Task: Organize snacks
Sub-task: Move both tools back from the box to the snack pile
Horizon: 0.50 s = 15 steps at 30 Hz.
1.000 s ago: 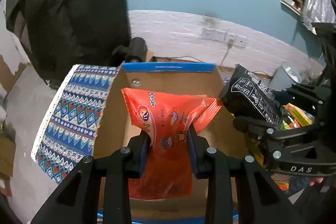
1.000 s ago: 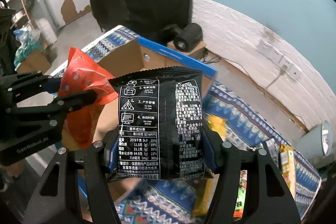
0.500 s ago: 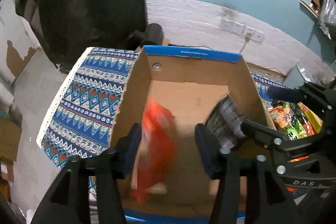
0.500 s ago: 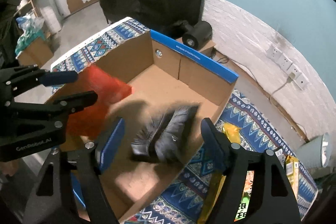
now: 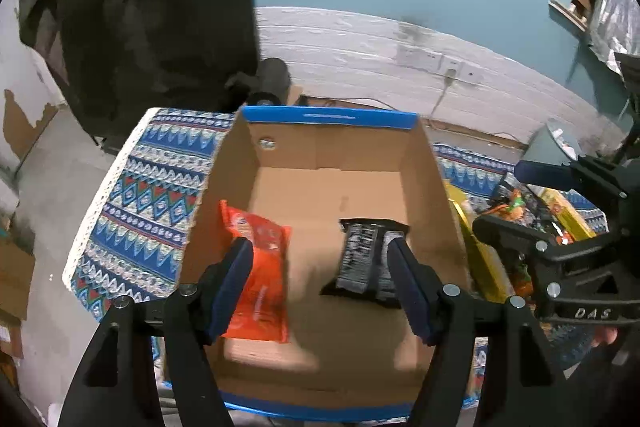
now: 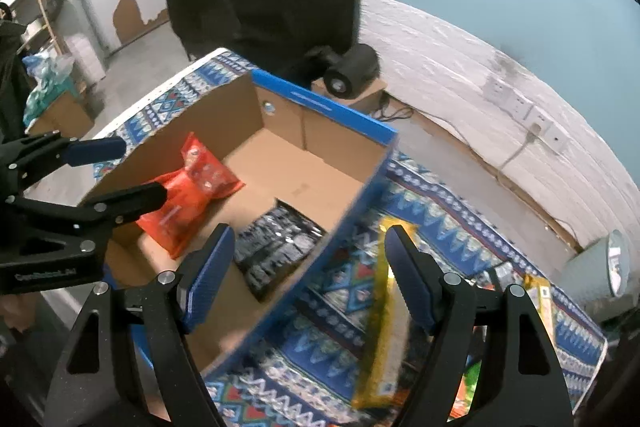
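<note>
Left wrist view: left gripper, jaws apart and empty, above a box on a patterned cloth. Inside, an orange bag lies by the box's left wall and a black bag toward its right wall, apart from each other. More snacks lie on the cloth past the right wall, partly hidden by the right gripper; their kinds are hard to tell. Right wrist view: right gripper, jaws apart and empty, over the box's right wall, with a yellow packet on the cloth just outside it, blurred. Judged: the packet is light, soft, crinkly and slippery, its contents likely crushable; grip gently across its flat middle. The box's near corner and the cloth's right edge are cut off.
</note>
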Motion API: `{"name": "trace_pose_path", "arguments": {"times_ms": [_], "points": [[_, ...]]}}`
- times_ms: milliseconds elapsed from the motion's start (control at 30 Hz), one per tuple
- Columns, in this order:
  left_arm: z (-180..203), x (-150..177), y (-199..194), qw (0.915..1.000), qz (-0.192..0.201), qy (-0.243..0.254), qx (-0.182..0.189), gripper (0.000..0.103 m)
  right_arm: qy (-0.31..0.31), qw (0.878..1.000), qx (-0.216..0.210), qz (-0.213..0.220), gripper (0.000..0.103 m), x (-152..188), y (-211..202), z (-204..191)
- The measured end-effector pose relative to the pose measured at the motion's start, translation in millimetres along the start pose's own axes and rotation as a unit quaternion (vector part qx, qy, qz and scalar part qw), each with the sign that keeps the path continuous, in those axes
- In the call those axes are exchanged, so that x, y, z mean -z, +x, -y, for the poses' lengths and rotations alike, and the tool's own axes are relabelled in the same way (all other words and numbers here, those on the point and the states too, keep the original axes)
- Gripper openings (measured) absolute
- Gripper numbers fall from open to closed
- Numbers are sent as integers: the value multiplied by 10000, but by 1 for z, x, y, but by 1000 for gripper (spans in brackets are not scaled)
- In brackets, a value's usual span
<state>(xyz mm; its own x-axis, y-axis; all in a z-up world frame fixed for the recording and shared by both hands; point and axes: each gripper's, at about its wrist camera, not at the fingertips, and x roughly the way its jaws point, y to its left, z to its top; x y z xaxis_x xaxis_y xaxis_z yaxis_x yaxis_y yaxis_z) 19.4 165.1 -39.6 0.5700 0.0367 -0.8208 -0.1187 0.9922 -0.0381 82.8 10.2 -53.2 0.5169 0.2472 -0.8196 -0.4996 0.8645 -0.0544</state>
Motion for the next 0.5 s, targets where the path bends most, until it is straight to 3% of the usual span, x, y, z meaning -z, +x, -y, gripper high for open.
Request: {"name": "trace_pose_path", "arguments": {"times_ms": [500], "points": [[71, -6, 2, 9981, -105, 392, 470, 72, 472, 9982, 356, 62, 77, 37, -42, 70]]}}
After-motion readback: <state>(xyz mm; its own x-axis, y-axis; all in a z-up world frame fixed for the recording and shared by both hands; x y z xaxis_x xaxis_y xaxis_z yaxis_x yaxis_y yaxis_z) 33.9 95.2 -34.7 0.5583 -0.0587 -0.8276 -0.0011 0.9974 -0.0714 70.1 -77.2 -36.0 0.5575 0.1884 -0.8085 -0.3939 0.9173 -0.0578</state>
